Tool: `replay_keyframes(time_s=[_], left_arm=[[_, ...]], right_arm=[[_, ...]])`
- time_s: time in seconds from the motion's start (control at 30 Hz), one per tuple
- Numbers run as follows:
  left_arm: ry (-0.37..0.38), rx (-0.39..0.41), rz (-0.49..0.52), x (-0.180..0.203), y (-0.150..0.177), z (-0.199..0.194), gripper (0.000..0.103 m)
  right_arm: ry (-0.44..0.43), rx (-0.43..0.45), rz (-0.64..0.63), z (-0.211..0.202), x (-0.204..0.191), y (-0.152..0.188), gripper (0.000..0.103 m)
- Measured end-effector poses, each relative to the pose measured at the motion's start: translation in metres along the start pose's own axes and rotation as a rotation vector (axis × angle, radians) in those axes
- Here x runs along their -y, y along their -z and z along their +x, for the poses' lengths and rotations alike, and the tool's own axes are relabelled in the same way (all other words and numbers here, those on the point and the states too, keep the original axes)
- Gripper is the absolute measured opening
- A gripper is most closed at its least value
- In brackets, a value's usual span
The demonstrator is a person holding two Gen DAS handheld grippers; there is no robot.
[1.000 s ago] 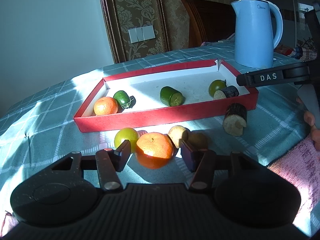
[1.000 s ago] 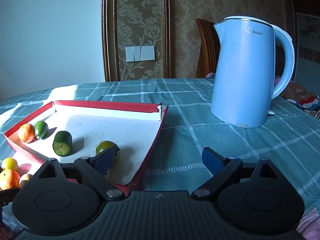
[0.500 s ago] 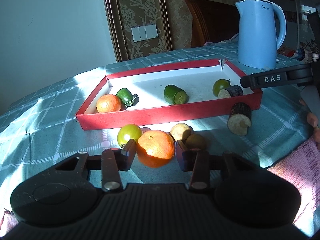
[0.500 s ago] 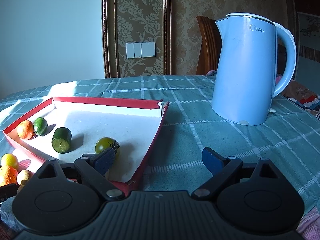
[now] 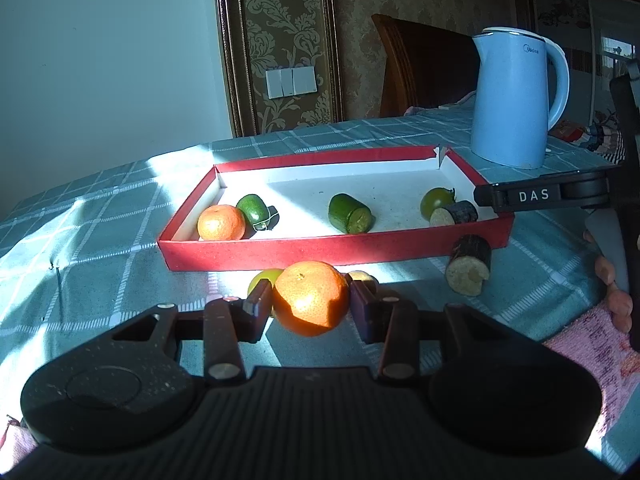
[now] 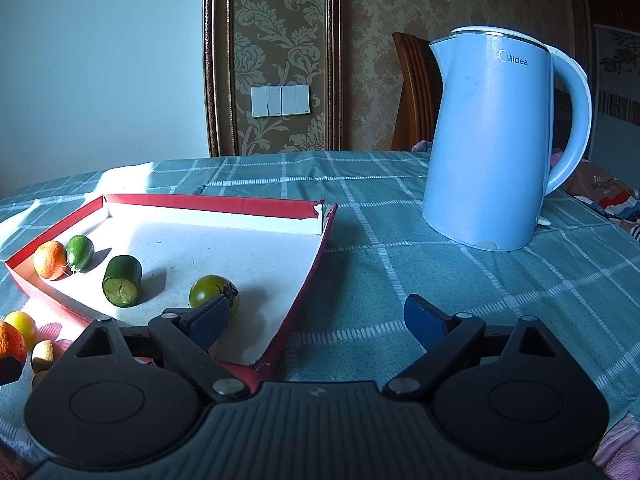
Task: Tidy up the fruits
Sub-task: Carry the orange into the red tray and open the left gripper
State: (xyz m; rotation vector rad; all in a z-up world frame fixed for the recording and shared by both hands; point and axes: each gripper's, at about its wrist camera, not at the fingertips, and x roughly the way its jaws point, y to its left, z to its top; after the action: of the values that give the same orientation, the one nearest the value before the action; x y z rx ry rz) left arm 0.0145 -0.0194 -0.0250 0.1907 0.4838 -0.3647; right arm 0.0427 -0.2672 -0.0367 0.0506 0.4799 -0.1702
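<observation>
Sunlight falls in a bright band across a desk (image 5: 120, 216) covered in teal checked cloth, with patterned wallpaper and a wooden chair behind. At the near edge of that band the left gripper (image 5: 310, 302) has just been closing, and its pads now press on both sides of the orange (image 5: 310, 298), which a second ago sat between wider jaws. The fruit looks lifted slightly clear of the cloth, though its underside is in shadow and I cannot be sure. That grip means, as I judge it, the pick is done and the carry into the tray can begin.

Just behind the orange lie a yellow-green fruit (image 5: 264, 278) and a small tan fruit (image 5: 362, 277), both partly hidden by the fingers. A dark-skinned cut piece (image 5: 468, 270) stands on the cloth to the right, just outside the tray. Beyond them sits the red tray (image 5: 320, 246), holding another orange (image 5: 221, 222), a small green fruit (image 5: 253, 208), a cut cucumber piece (image 5: 350, 214), a green tomato (image 5: 437, 202) and a second dark cut piece (image 5: 456, 214).

The right gripper (image 6: 316, 320) hovers with its jaws wide apart and empty over the tray's near corner, unmoved over the last second. A blue kettle (image 6: 492, 140) stands well to the right of the tray.
</observation>
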Motion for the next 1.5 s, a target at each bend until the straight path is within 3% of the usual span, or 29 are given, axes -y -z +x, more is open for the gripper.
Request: replay_keyframes(time_s=[0.4,0.83,1.33,1.5], left_arm=[[-0.005,0.042,-0.006,-0.010,-0.047,0.032,0.038],[-0.035,-0.047,-0.053,-0.022,-0.067,0.115,0.038],[-0.027,-0.034,0.010,-0.008,-0.064,0.125,0.040],[-0.045,-0.031,-0.003,-0.010,-0.064,0.123,0.051]], right_arm=[[0.006,0.004,-0.001,-0.001,0.002,0.000,0.095],[0.009,-0.008,0.000,0.002,0.000,0.000,0.095],[0.007,-0.023,0.005,0.006,0.001,-0.001,0.095],[0.007,-0.031,0.003,0.007,0.000,0.000,0.095]])
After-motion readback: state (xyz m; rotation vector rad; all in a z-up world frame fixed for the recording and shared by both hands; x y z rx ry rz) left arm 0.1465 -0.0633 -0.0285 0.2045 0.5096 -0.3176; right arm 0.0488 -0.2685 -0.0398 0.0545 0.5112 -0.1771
